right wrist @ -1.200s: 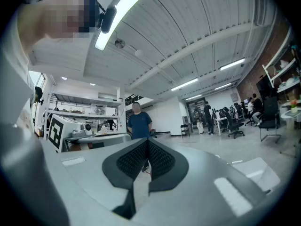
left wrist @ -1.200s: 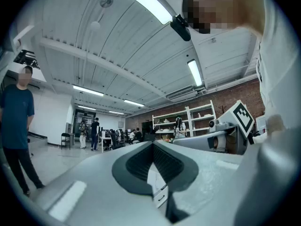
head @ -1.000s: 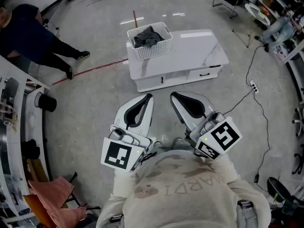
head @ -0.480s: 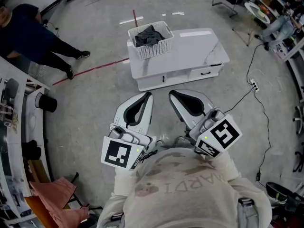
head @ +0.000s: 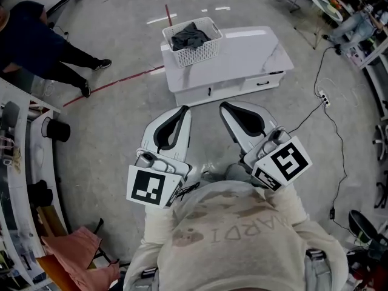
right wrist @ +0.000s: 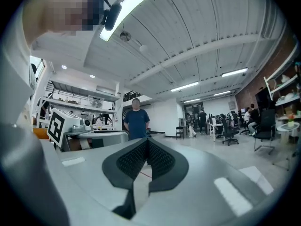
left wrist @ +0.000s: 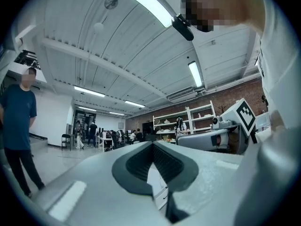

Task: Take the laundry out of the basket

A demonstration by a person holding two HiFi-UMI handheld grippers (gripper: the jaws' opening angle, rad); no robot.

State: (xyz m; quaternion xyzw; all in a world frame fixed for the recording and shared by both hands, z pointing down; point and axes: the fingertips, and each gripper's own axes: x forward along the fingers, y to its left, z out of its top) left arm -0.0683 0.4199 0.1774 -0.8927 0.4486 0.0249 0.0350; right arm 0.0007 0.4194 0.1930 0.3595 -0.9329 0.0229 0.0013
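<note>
A white slatted basket (head: 193, 43) stands on the left end of a low white table (head: 242, 56), with dark grey laundry (head: 188, 36) heaped inside it. My left gripper (head: 183, 110) and right gripper (head: 226, 106) are held side by side close to my chest, pointing toward the table, and a stretch of floor lies between them and it. Both are shut with nothing between the jaws. In the left gripper view the left gripper (left wrist: 153, 143) points up at the room and ceiling; the right gripper (right wrist: 146, 140) does the same in its own view.
A person in a dark blue top (head: 33, 41) stands on the floor at the upper left. Shelving (head: 21, 156) runs along the left side, with pink cloth (head: 70, 250) below it. A power strip with cable (head: 325, 103) lies right of the table. Red tape (head: 115, 82) marks the floor.
The table and basket have shifted slightly up in the head view. Both grippers stay shut and have risen a little in front of my chest.
</note>
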